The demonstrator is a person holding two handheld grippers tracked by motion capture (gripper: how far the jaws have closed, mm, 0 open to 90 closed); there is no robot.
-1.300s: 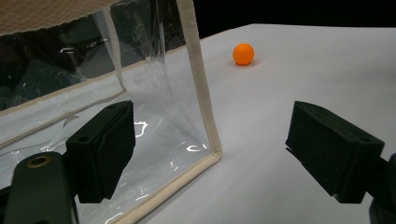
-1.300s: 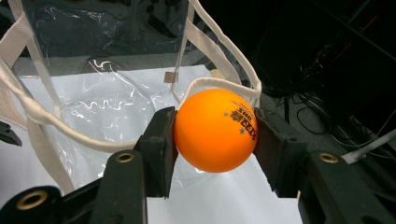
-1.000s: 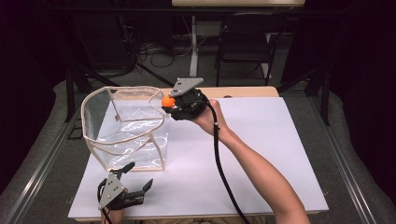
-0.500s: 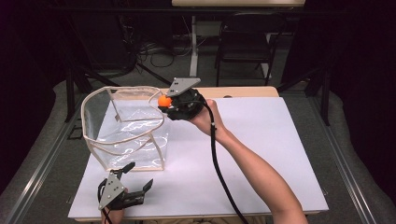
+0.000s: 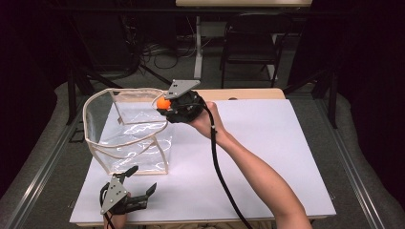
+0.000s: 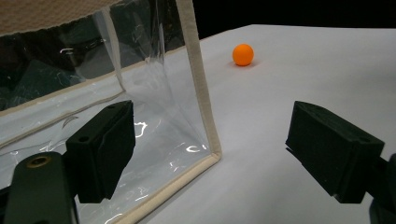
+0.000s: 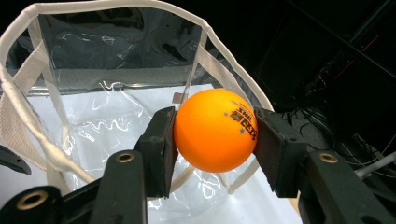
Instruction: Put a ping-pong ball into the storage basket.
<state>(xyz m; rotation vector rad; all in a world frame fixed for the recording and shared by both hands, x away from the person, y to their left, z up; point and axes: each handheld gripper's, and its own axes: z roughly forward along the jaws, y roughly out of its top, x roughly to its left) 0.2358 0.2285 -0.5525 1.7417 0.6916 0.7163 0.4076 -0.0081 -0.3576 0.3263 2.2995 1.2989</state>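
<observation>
The right gripper (image 7: 214,133) has its jaws clamped on the orange ball (image 7: 215,129), held above the rim of the clear bag (image 5: 125,131). Centre the ball over the opening before releasing. The left gripper (image 5: 136,183) rests spread apart on the desk (image 5: 267,143).

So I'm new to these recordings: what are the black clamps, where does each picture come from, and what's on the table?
A person sits at a white table with a hand-held two-jaw gripper in each hand. The high view looks down from above; the other two pictures come from cameras riding on each gripper. The right gripper is shut on an orange ball, held at the rim of a clear bag that stands open on the table. The left gripper is open, near the bag's front corner. A second ball lies on the table.
</observation>
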